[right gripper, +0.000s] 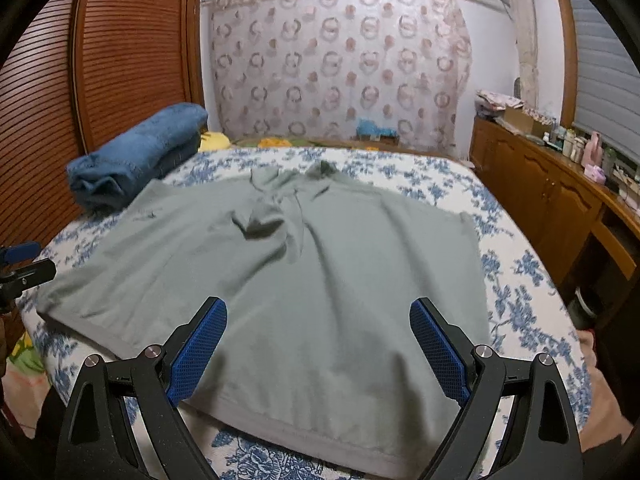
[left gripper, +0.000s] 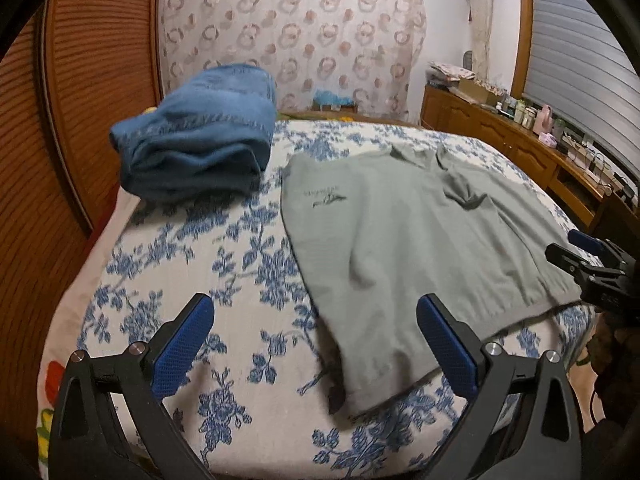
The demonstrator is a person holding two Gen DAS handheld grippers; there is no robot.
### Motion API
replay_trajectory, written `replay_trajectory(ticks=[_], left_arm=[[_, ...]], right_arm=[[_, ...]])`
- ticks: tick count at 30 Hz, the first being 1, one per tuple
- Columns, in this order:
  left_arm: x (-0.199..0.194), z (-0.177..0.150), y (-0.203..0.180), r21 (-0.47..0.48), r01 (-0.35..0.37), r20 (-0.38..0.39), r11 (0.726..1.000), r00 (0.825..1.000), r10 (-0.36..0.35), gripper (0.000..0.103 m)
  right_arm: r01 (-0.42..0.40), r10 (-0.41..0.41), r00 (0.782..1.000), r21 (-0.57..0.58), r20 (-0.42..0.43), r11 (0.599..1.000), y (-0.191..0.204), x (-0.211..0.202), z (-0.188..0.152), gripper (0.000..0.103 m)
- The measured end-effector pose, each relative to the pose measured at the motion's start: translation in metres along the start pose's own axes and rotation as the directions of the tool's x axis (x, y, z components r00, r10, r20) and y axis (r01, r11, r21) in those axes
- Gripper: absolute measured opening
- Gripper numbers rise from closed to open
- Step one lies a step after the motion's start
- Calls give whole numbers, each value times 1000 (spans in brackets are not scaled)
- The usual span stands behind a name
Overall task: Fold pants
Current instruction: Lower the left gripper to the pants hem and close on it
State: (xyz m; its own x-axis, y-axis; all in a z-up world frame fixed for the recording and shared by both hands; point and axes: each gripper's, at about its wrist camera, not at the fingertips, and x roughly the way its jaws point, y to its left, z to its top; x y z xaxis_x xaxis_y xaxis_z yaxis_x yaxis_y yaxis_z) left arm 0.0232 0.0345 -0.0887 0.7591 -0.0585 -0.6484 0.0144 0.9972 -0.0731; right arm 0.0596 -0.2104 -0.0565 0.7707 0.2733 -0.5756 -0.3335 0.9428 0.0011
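Grey-green pants (left gripper: pixel 404 240) lie spread flat on the bed, waistband toward me; they also fill the middle of the right wrist view (right gripper: pixel 288 272). My left gripper (left gripper: pixel 316 312) is open and empty above the bedspread by the pants' near left corner. My right gripper (right gripper: pixel 318 316) is open and empty above the pants' near hem. The right gripper shows at the right edge of the left wrist view (left gripper: pixel 576 256). The left gripper shows at the left edge of the right wrist view (right gripper: pixel 24 264).
A folded blue denim garment (left gripper: pixel 196 140) sits at the bed's far left, also in the right wrist view (right gripper: pixel 132 156). The bed has a blue floral spread (left gripper: pixel 224 264). A slatted wooden wardrobe (right gripper: pixel 120 52) stands left; a wooden cabinet (right gripper: pixel 536 184) with clutter stands right.
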Motion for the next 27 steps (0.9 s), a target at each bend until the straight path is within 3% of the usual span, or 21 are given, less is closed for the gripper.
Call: replay_trajectory(ticks=[9, 19, 27], left_arm=[[-3, -16, 12, -19, 47, -46, 999, 998, -47, 74], [-8, -26, 7, -25, 118, -65, 993, 991, -120, 46], [-6, -27, 2, -39, 156, -72, 987, 985, -159, 35]], right_arm=[[-14, 12, 997, -15, -82, 1000, 2, 3, -3, 94], [-14, 13, 999, -36, -31, 999, 2, -6, -7, 94], [-12, 12, 1000, -35, 1, 999, 0, 0, -11, 94]])
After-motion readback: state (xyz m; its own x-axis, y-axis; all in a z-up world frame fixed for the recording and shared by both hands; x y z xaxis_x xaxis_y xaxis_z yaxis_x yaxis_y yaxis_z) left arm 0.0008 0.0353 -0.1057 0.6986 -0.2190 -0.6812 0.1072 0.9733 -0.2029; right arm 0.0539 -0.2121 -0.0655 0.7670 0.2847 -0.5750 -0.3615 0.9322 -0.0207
